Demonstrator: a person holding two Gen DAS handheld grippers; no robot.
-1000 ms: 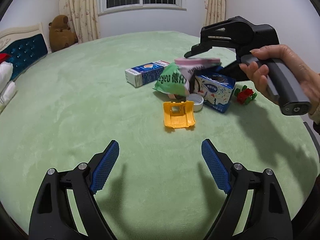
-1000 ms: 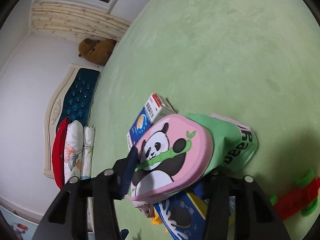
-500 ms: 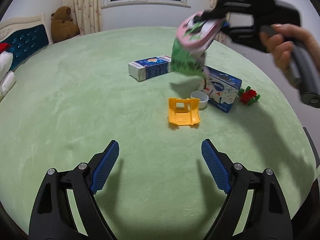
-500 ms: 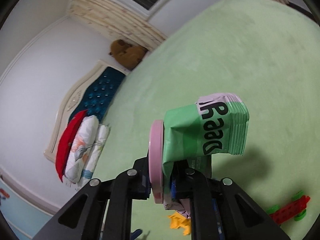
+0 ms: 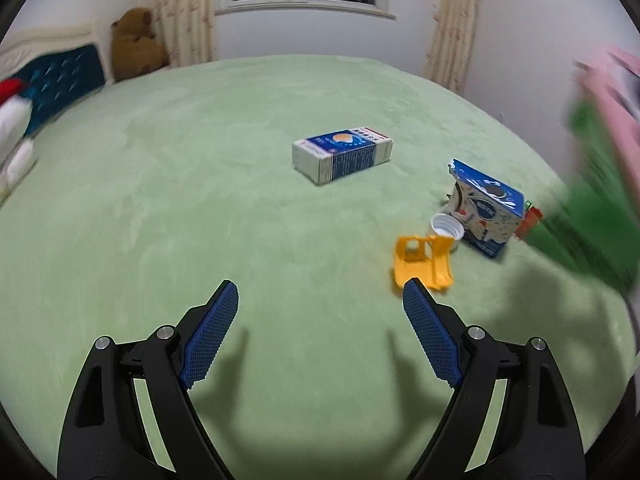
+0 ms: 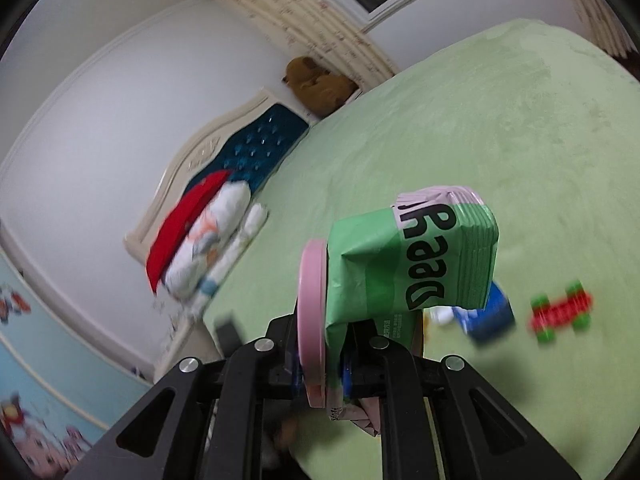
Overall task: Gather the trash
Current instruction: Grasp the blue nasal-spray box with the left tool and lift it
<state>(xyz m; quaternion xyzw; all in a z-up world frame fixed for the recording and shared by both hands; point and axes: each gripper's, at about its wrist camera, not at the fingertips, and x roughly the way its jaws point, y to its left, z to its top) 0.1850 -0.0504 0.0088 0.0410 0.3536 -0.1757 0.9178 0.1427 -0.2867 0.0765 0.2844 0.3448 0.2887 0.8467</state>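
Right tool (image 6: 326, 376) is clenching a light, crushable green packet (image 6: 404, 264) by its pink lid; left tool (image 5: 316, 336) is hanging released.

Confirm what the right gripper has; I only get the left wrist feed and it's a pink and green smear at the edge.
Observer: The right gripper is shut on a green wet-wipe pack with a pink lid, lifted clear of the green bedspread.
Operator: Clamped where?
Observer: At the lid end; the rest of the pack sticks out past the fingertips.
Operator: Anything under it?
Observer: A red and green toy and a blurred blue carton lie on the bedspread beyond it.
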